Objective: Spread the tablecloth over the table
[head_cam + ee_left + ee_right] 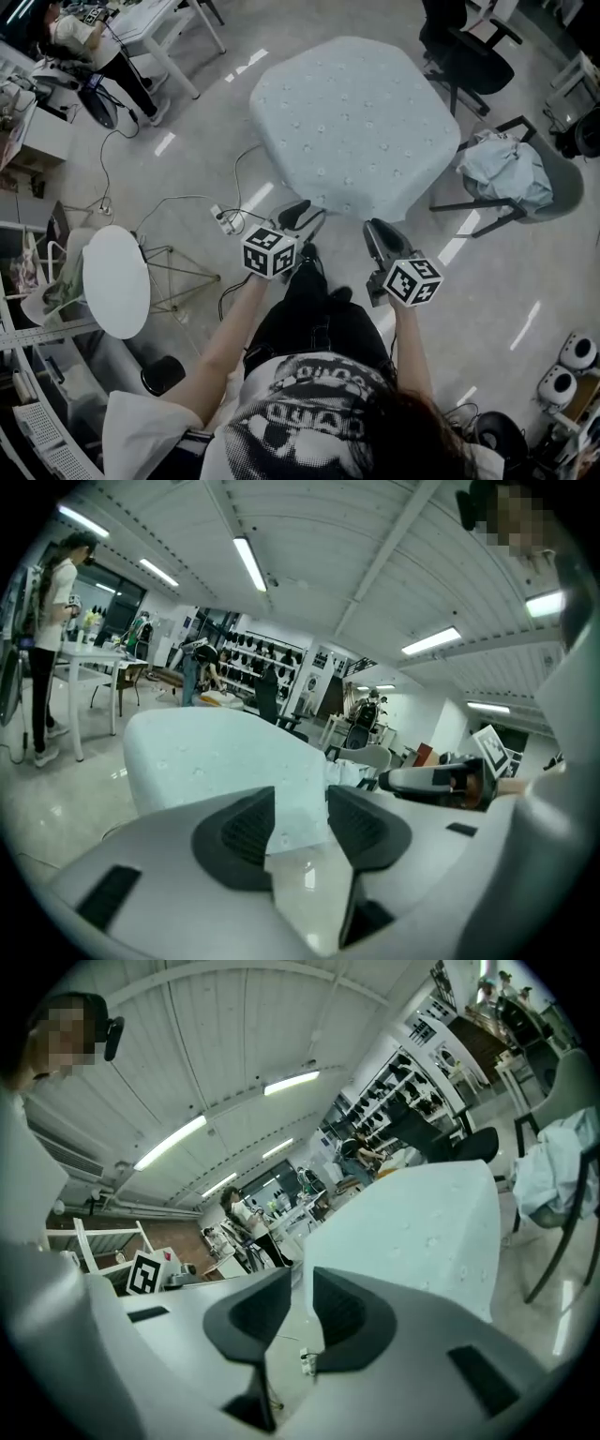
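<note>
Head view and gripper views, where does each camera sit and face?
Head view: on the person's head, facing steeply down at the tablecloth; forearms, left hand-held gripper and right hand-held gripper show.
Left gripper view: on that gripper, facing the tablecloth past its own jaws.
Right gripper view: likewise, on the right one.
All share the tablecloth.

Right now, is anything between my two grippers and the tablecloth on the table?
Nothing visible is. The tablecloth hangs straight ahead of the left gripper and the right gripper, with only bare floor between. A power strip lies on the floor to the left, clear of both.
</note>
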`<state>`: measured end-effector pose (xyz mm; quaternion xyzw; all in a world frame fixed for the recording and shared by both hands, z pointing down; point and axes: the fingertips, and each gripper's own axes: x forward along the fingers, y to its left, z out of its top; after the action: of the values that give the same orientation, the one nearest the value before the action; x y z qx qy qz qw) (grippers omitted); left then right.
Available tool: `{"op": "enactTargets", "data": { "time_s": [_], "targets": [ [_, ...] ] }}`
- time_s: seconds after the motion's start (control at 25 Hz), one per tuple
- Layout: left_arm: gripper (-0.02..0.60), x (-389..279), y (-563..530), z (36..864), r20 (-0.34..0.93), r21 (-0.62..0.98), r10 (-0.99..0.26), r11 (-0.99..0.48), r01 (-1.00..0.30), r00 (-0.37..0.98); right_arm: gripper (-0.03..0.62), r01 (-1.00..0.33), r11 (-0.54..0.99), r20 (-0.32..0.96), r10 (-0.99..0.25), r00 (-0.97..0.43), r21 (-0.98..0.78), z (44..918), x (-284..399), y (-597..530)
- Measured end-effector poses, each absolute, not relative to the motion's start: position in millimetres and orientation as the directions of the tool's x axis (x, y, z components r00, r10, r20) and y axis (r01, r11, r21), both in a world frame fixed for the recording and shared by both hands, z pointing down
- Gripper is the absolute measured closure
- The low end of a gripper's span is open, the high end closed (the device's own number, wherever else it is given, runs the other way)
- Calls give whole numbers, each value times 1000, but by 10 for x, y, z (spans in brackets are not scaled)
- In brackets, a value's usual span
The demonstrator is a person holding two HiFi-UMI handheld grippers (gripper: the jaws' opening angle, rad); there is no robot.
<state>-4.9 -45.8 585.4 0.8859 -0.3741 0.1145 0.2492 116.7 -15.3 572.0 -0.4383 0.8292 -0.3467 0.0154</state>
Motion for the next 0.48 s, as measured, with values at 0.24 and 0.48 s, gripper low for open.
{"op": "enactTargets", "data": {
  "time_s": [0.24, 0.48],
  "targets": [
    [397, 54, -205, 5429, 313, 333, -624, -634, -698, 716, 537, -709, 445, 226, -737, -637, -547, 5311, 1131, -1],
    [399, 76, 83, 5201, 317, 265, -603, -684, -679, 732, 540, -710, 473, 198, -742, -640, -521, 5070, 1097, 161]
  ]
}}
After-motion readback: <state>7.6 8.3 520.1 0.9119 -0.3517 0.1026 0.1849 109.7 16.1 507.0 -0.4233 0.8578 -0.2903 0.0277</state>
